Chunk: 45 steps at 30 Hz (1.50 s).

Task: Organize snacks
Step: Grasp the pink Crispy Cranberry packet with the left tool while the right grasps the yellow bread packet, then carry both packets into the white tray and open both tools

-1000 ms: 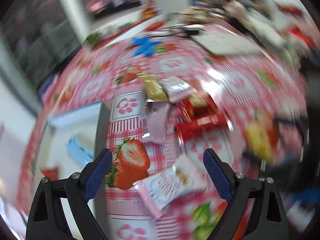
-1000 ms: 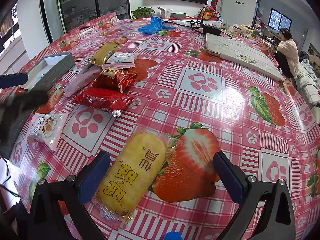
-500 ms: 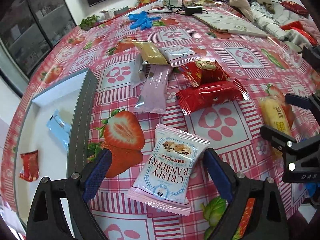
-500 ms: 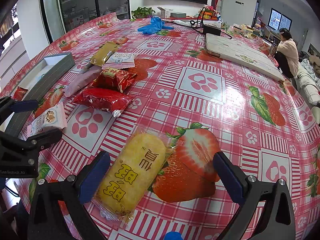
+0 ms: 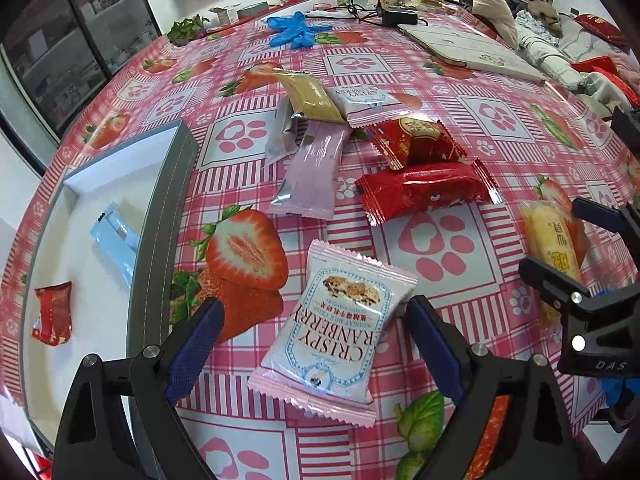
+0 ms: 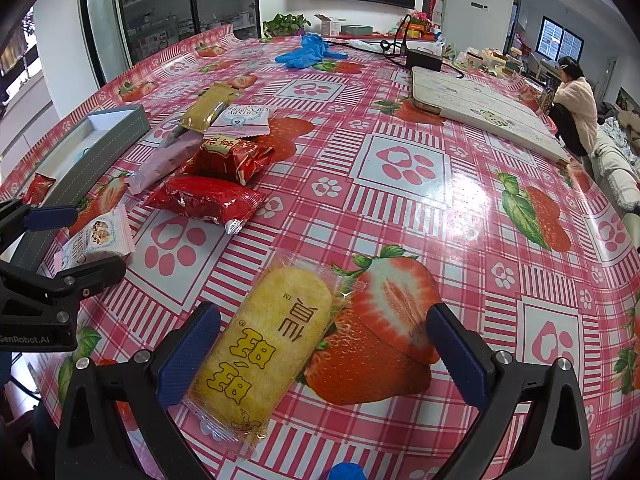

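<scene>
Lying between the left gripper's (image 5: 312,344) spread fingers: cranberry packet (image 5: 332,332), untouched.

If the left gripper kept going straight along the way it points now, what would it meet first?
Most likely the pink-and-white Crispy Cranberry snack packet lying flat on the tablecloth, between the open left gripper fingers; depth is uncertain.

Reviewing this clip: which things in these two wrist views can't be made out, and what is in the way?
- Grey box: its near end runs off the left wrist view's lower edge, behind the left claw.
- Pale pink bar, right wrist view: its far end is covered by the gold packet.
- Yellow rice cracker, left wrist view: the right claw hides its near part.
- Small red packet in the box: print too small to read.
</scene>
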Each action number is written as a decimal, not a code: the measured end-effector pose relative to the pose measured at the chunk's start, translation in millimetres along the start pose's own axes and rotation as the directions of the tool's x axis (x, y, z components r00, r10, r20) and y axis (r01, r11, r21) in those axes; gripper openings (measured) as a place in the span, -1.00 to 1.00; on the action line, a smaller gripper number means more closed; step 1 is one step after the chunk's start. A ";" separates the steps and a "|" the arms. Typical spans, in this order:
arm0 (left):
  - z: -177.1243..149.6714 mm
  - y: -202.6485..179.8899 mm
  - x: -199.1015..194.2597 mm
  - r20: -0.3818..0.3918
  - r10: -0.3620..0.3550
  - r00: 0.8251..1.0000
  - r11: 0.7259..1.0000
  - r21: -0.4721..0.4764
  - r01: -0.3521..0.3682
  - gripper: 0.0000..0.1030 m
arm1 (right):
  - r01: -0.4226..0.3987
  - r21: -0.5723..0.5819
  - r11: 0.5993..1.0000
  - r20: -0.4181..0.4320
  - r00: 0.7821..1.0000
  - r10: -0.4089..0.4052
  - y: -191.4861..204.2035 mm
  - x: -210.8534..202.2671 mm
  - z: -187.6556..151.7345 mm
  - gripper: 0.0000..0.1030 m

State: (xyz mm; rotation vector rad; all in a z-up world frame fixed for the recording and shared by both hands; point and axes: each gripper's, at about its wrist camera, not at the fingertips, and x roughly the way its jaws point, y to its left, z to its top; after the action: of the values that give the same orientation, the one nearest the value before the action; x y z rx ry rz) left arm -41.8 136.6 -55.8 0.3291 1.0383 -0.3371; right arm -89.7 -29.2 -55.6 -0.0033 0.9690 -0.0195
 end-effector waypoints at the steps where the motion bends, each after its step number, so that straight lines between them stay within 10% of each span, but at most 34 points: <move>1: -0.9 -0.1 -0.6 0.001 0.001 1.000 1.000 0.001 -0.001 0.82 | 0.000 0.000 1.000 -0.001 1.000 0.000 0.0 0.1 0.1 1.00; 8: -2.4 0.1 -1.8 -0.009 0.006 1.000 1.000 -0.029 -0.006 0.77 | 0.010 0.026 1.000 -0.120 0.993 -0.007 1.9 7.4 16.9 1.00; 11: -2.5 -1.1 -5.0 -0.022 -0.068 0.997 0.996 -0.067 0.067 0.22 | 0.014 0.030 0.999 -0.154 0.988 -0.009 6.2 9.8 21.3 0.97; 12: -1.7 -2.5 -6.2 -0.022 -0.073 0.997 0.995 -0.070 0.072 -0.09 | 0.015 0.026 1.000 -0.156 0.988 -0.010 7.7 9.3 21.2 0.85; 16: -1.2 -8.0 -9.0 -0.016 -0.064 0.998 0.995 -0.074 0.062 -0.19 | -0.010 -0.004 1.000 -0.148 0.989 0.009 17.9 -1.8 23.5 -0.24; 45: -2.9 120.4 -87.5 0.182 0.011 0.983 0.946 -0.319 0.048 -0.19 | -0.214 -0.038 0.976 -0.072 0.975 0.211 90.7 -36.4 98.4 -0.25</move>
State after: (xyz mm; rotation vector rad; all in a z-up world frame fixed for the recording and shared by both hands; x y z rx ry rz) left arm -34.1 256.3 32.3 -0.0076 0.8985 -0.2043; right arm -27.8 61.5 29.1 0.0594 1.0331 0.2007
